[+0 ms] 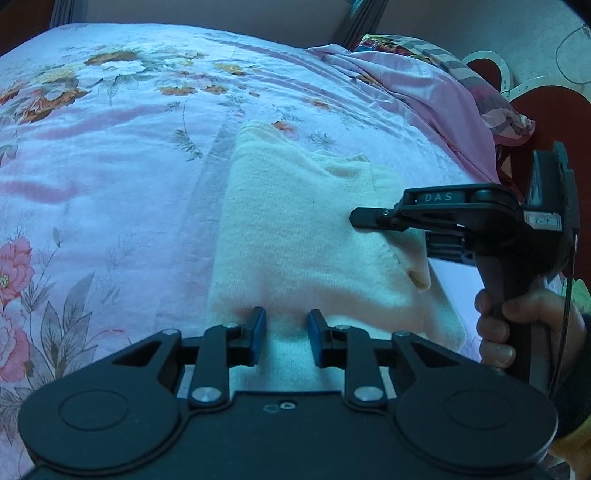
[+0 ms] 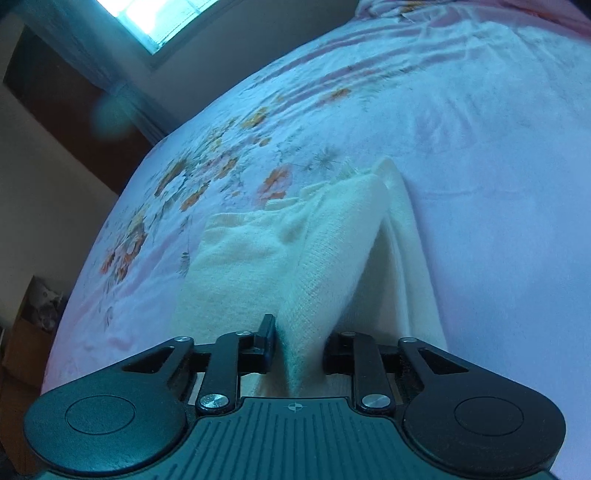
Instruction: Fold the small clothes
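A cream knitted garment (image 1: 295, 229) lies partly folded on a bed covered by a pink floral sheet (image 1: 110, 147), sitting in the centre and lower centre of the left wrist view. At the bottom of that view the left claw (image 1: 284, 338) reaches onto the garment's near edge; its blue-padded fingers (image 1: 258, 332) stand a little apart with a band of the knit running between them, and the fabric puckers where the fingertips meet it, so the left claw is gripping the near edge of the garment. From the right of the same view the right claw (image 1: 360, 218) comes in sideways over the garment's right-hand part, its handle held by a person's hand (image 1: 517, 325) at the lower right edge. In the right wrist view a raised fold of the cream knit stands up like a ridge in the centre and runs down between the right claw's fingers at the lower centre; the fingers are drawn in against it on both sides, so the right claw is closed on that fold. A second layer of the garment lies flat on the sheet just right of the ridge. Rumpled bedding (image 1: 424, 81) is heaped in the upper right of the left wrist view, and a bright window (image 2: 162, 18) shows in the upper left of the right wrist view.
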### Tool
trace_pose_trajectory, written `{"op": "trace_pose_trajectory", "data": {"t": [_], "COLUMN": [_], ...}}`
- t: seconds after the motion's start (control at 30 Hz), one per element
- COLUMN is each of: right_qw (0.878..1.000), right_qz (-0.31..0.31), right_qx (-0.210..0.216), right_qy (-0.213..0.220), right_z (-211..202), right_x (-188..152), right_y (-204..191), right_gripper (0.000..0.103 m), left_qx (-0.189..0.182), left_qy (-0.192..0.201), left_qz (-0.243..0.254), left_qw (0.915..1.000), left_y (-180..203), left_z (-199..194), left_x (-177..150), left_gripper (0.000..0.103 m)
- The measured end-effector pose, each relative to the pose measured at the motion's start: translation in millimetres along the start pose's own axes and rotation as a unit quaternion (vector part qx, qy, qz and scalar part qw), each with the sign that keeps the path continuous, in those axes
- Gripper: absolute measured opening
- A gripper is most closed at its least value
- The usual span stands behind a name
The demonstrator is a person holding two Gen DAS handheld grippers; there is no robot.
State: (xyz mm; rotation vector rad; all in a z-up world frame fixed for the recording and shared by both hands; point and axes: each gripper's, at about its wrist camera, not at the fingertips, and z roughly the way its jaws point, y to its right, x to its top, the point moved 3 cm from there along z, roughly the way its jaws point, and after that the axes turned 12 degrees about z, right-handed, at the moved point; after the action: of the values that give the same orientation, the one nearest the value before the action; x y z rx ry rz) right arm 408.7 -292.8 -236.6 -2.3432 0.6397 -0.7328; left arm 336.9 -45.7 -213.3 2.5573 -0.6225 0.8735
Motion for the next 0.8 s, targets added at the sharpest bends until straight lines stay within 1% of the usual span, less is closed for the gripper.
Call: {"op": "trace_pose_trajectory", "data": {"t": [0.07, 0.1, 0.17, 0.2, 0.27, 0.3, 0.37, 0.4, 0.43, 0.47, 0.5, 0.53, 0.57, 0.6, 0.63, 0.67, 0.7, 0.77, 0.8], "right_qw": [0.998, 0.994, 0.985, 0.979, 0.971, 0.966, 0.953, 0.944, 0.940, 0.945, 0.957, 0.968, 0.974, 0.978, 0.981, 0.984, 0.986, 0.990, 0.992], "right_qz": [-0.056, -0.094, -0.156, -0.186, -0.224, -0.243, -0.285, -0.307, -0.319, -0.310, -0.280, -0.242, -0.214, -0.190, -0.172, -0.160, -0.150, -0.130, -0.115], "right_qx": [-0.016, -0.022, -0.024, -0.017, -0.011, -0.012, -0.023, -0.033, -0.041, -0.050, -0.058, -0.061, -0.071, -0.083, -0.085, -0.076, -0.067, -0.058, -0.046], "right_qy": [0.024, 0.041, 0.070, 0.077, 0.080, 0.084, 0.100, 0.112, 0.114, 0.092, 0.058, 0.033, 0.013, -0.003, -0.008, -0.005, 0.003, 0.015, 0.012], "right_z": [-3.6, -7.7, -16.5, -21.5, -28.0, -32.2, -39.5, -40.8, -40.8, -33.2, -22.8, -13.6, -5.1, 0.2, 0.5, -4.1, -14.8, -36.3, -46.3], "right_x": [-2.8, -5.6, -7.0, -7.3, -3.5, -1.5, 0.4, 1.1, 1.7, 5.7, 11.8, 16.6, 18.5, 20.4, 21.2, 20.6, 21.1, 15.8, 10.7], "right_y": [-14.5, -25.8, -46.1, -56.5, -69.9, -75.2, -82.8, -85.5, -83.9, -77.4, -65.1, -50.7, -37.7, -25.4, -18.3, -13.9, -11.8, -8.5, -7.1], "right_gripper": [0.013, 0.013, 0.013, 0.012, 0.012, 0.012, 0.012, 0.012, 0.012, 0.012, 0.013, 0.013, 0.013, 0.013, 0.014, 0.015, 0.018, 0.019, 0.021], "left_qx": [-0.002, -0.003, -0.004, -0.008, -0.010, -0.018, -0.031, -0.039, -0.045, -0.045, -0.045, -0.045, -0.046, -0.049, -0.050, -0.051, -0.050, -0.048, -0.045], "left_qy": [0.008, 0.014, 0.024, 0.027, 0.030, 0.033, 0.041, 0.044, 0.042, 0.035, 0.024, 0.015, 0.010, 0.010, 0.008, 0.008, 0.008, 0.010, 0.013], "left_qz": [-0.002, -0.001, 0.003, 0.006, 0.010, 0.007, 0.012, 0.017, 0.023, 0.027, 0.026, 0.021, 0.019, 0.019, 0.019, 0.018, 0.017, 0.015, 0.019], "left_qw": [1.0000, 0.9999, 0.9997, 0.9996, 0.9995, 0.9993, 0.9986, 0.9981, 0.9979, 0.9980, 0.9984, 0.9987, 0.9987, 0.9986, 0.9985, 0.9985, 0.9986, 0.9987, 0.9987], "left_y": [0.3, 0.8, 4.0, 6.5, 12.1, 15.2, 23.9, 29.7, 35.2, 39.3, 40.8, 39.7, 37.3, 33.7, 30.8, 28.6, 26.2, 22.5, 22.0], "left_z": [-1.2, -1.9, -3.5, -2.8, 0.1, 1.1, 2.8, 4.4, 7.9, 12.6, 19.0, 24.8, 28.1, 28.3, 26.9, 24.4, 20.6, 11.0, 6.4], "left_x": [0.9, 2.0, 4.7, 7.1, 12.2, 15.0, 20.7, 23.1, 24.2, 24.7, 23.5, 21.5, 19.3, 18.3, 18.5, 18.2, 18.2, 17.3, 17.7], "left_gripper": [0.022, 0.022, 0.022, 0.022, 0.022, 0.022, 0.022, 0.022, 0.022, 0.022, 0.022, 0.022, 0.022, 0.021, 0.020, 0.020, 0.020, 0.020, 0.024]}}
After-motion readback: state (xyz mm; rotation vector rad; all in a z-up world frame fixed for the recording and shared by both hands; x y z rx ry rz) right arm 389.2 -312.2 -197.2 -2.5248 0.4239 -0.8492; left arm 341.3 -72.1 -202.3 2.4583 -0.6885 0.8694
